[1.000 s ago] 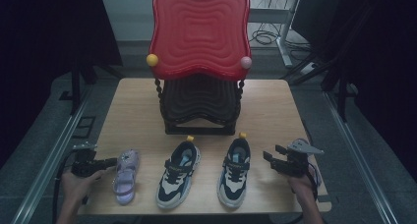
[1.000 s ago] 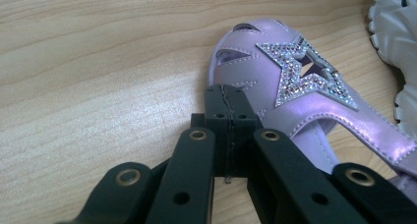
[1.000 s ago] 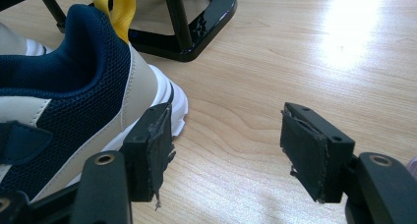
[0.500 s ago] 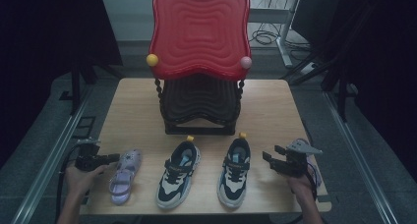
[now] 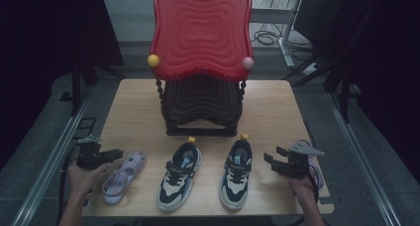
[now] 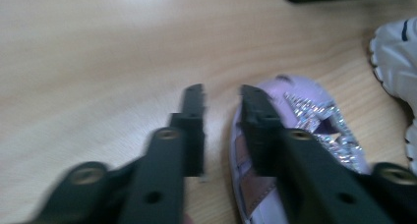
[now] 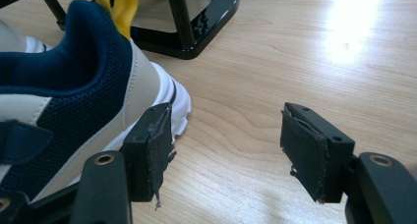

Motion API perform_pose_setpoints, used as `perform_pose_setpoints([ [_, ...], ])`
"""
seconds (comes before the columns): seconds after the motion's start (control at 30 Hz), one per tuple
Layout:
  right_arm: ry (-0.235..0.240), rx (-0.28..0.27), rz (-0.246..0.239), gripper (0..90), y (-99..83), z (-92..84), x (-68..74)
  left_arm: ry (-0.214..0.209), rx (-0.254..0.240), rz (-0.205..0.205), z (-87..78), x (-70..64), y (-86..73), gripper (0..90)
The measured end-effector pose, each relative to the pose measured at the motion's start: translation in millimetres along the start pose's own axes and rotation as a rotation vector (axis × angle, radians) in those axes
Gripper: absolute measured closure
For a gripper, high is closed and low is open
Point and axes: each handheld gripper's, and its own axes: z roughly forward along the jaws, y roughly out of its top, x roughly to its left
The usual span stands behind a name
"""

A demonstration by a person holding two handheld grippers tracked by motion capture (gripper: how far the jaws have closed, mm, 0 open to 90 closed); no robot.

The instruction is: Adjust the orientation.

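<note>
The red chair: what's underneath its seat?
Under the red chair sits a dark ribbed seat and frame on the wooden table. Anything inside that frame is too dark to tell.

Blurred throughout left gripper view: jaws and lilac sandal (image 6: 295, 135), heel cut off at 6 o'clock under right-hand jaw. White sneaker (image 6: 398, 57) cropped at 3 o'clock. Navy sneaker (image 7: 64, 101) cropped at 9 o'clock.
</note>
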Motion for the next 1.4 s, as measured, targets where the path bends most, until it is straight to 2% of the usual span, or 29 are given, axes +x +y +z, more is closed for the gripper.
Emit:
perform_pose_setpoints([
  [0.1,0.006,-0.002,-0.007,36.7,0.6,1.4,2.8,0.029,-0.064,0.024,-11.8,-9.4,1.2,56.6],
  [0.17,0.006,-0.001,-0.007,36.7,0.7,2.1,2.9,0.032,-0.090,0.031,-17.7,-14.6,1.9,50.8],
  [0.27,0.014,-0.010,-0.006,36.7,1.0,1.9,3.5,0.011,-0.074,0.035,-21.1,-20.9,4.6,42.5],
  [0.5,0.021,-0.017,-0.016,36.6,3.9,1.9,8.7,-0.043,-0.111,0.052,-26.6,-45.6,12.2,38.3],
  [0.7,0.022,-0.014,-0.017,36.6,4.3,2.4,10.8,-0.073,-0.132,0.092,-32.5,-72.5,21.5,36.6],
  [0.87,0.016,-0.010,-0.019,36.6,3.9,2.9,13.2,-0.093,-0.160,0.098,-34.3,-85.5,24.2,36.0],
  [0.97,0.020,0.001,-0.021,36.5,6.1,4.4,15.8,-0.111,-0.175,0.106,-31.0,-88.5,22.7,36.1],
  [1.0,0.015,0.006,-0.024,36.5,7.2,4.9,16.6,-0.106,-0.168,0.114,-30.0,-88.6,23.1,36.0],
  [1.07,0.020,-0.005,0.000,36.7,7.1,5.4,16.7,-0.092,-0.162,0.120,-30.0,-87.7,23.4,36.0],
  [1.27,0.004,-0.014,-0.011,41.4,7.8,5.2,18.4,-0.057,-0.216,0.143,-34.2,-84.6,16.8,37.5],
  [1.4,0.019,-0.020,-0.043,45.9,7.3,-4.3,20.8,-0.093,-0.224,0.132,-36.1,-84.3,14.4,37.3],
])
